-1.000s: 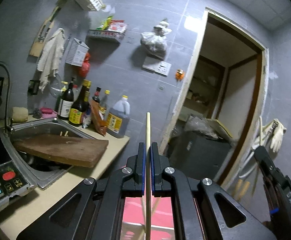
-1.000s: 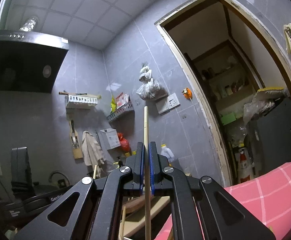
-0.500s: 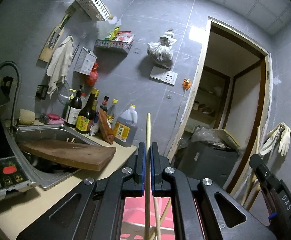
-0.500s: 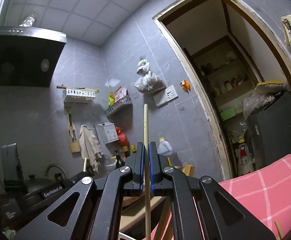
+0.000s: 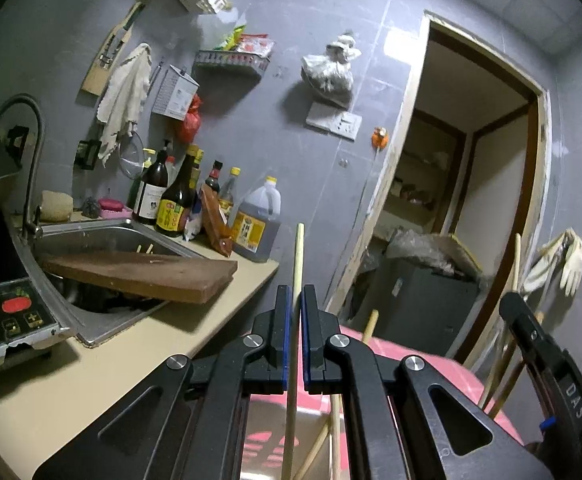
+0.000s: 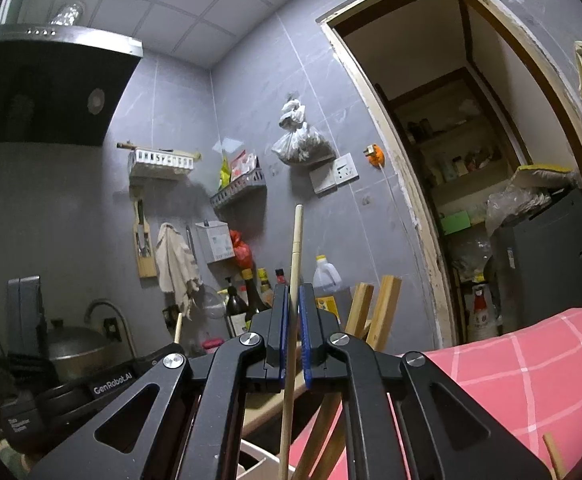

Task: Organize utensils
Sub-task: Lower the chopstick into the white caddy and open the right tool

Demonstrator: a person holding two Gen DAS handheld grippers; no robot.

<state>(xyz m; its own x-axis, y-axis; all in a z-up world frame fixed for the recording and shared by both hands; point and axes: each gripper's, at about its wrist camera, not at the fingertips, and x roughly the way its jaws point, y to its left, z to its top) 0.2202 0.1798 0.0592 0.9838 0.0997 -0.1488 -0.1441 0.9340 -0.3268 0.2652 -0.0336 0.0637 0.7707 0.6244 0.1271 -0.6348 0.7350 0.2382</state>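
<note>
Now each gripper is clamped on a single upright chopstick, the left gripper [image 5: 295,300] pinching its chopstick [image 5: 298,256] above the pink checked cloth [image 5: 411,356], the right gripper [image 6: 294,300] likewise gripping another chopstick [image 6: 295,248].

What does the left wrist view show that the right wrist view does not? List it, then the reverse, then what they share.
Left wrist only: the steel sink with a brown wooden cutting board across it, and pale gloves hanging by the doorway.
Right wrist only: the black range hood and a lidded metal pot.
Both: a claw shut on an upright wooden chopstick, left claw, right claw; the hanging plastic bag.
</note>
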